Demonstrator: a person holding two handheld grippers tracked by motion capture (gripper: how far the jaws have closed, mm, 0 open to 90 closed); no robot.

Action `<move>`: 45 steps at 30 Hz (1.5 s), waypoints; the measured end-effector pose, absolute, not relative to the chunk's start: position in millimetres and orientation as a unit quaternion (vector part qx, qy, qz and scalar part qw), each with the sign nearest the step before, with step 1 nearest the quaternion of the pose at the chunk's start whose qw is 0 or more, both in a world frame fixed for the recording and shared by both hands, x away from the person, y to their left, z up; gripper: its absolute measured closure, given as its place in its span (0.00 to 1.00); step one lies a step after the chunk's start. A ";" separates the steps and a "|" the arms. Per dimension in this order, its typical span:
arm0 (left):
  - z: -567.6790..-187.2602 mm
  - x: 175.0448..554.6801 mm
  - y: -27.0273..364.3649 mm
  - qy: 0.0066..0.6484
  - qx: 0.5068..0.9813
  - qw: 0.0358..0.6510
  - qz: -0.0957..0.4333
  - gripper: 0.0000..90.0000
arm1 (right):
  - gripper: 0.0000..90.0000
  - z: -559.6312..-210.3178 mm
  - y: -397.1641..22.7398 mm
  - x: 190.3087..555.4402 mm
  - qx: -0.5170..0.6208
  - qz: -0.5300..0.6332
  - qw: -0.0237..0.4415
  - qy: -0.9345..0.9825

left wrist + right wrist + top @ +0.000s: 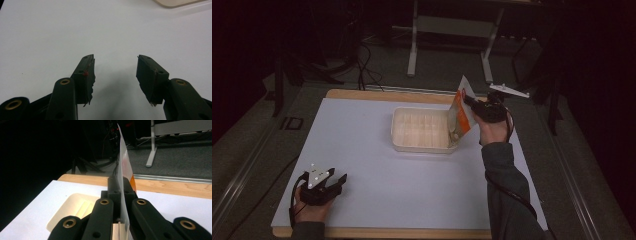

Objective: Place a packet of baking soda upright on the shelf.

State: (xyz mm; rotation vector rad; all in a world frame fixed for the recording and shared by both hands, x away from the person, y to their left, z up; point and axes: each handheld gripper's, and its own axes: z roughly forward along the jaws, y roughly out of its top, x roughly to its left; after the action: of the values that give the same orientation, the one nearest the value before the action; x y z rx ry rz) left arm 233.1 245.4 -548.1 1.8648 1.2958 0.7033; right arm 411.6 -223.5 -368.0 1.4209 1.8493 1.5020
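Over tray's (398, 131) edge, tongs (468, 101) pinch pouch (460, 116).

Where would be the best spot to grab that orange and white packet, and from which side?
By its flat upper edge, from the side, much as the right tongs hold it now. The packet is thin and flat there, so the jaws close fully on the sheet, while its fuller lower part hangs over the tray. That probably keeps the contents from being squeezed.

- A white table top (377, 170) with a pale wooden edge (377, 95) stands on grey carpet floor (437, 65)
- Beyond it, the white metal legs of a desk (413, 47) rise into darkness
- Black cables (364, 65) trail across the dim floor
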 end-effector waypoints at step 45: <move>-548.3 232.9 244.7 0.504 0.730 0.372 0.273 0.54 | 1.00 -409.6 -218.5 430.1 0.570 0.473 0.180 0.648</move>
State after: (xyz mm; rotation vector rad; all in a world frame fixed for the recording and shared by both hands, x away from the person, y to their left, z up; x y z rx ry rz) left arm 232.9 244.7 -548.3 1.8712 1.2916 0.7003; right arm 430.1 -218.5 -409.6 1.6101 1.8312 1.3354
